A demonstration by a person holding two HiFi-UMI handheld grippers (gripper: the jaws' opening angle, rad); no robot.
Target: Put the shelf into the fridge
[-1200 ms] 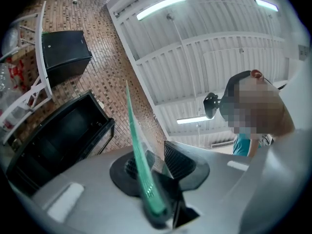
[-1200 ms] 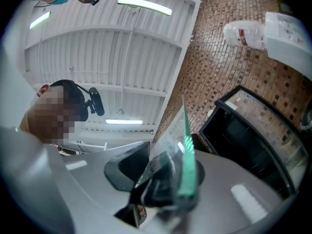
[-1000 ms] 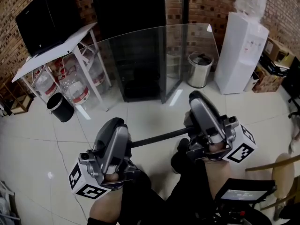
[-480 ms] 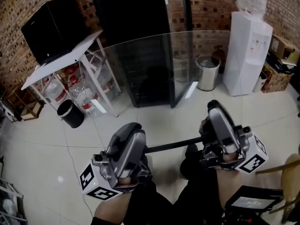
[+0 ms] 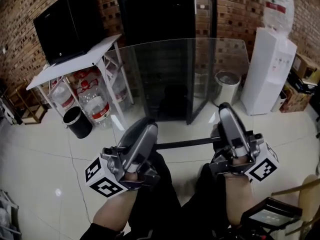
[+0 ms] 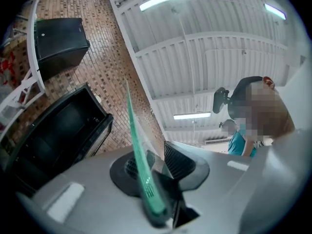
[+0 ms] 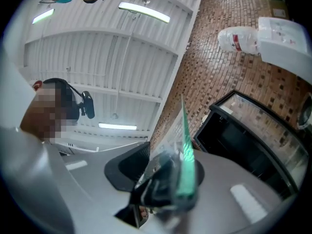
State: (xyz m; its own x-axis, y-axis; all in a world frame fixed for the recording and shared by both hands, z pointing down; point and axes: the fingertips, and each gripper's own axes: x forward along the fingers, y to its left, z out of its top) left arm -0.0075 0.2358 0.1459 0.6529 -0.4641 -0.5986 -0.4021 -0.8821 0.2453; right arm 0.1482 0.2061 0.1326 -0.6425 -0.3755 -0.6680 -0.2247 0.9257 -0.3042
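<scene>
First, bins: a black bin (image 5: 77,122) stands on the floor by the white table's leg. A steel pedal bin (image 5: 226,85), lid down, sits between the fridge door and the water dispenser. What either holds cannot be told.
Under the table: large clear water bottles (image 5: 95,106) with red labels are crowded below the white table (image 5: 75,59).
Table top: a black cabinet (image 5: 70,26) rests on it.
Dispenser: the white water dispenser (image 5: 270,69) carries an upturned bottle.
Fridge: black fridge (image 5: 155,19), with its glass door (image 5: 202,59) swung open at the right. The inside is dark.
Floor: pale glossy tiles (image 5: 40,159).
Walls: brown brick (image 5: 235,6).
Shelf: the shelf (image 5: 175,79) is a clear glass pane, greenish along its edge, with a black strip (image 5: 185,144) on the near side. It is held tilted upward in front of the open fridge, clear of the floor and not yet inside.
Left gripper (image 6: 152,172): clenched on the shelf's near edge at the left end.
Right gripper (image 7: 163,177): clenched on the same edge at the right end.
</scene>
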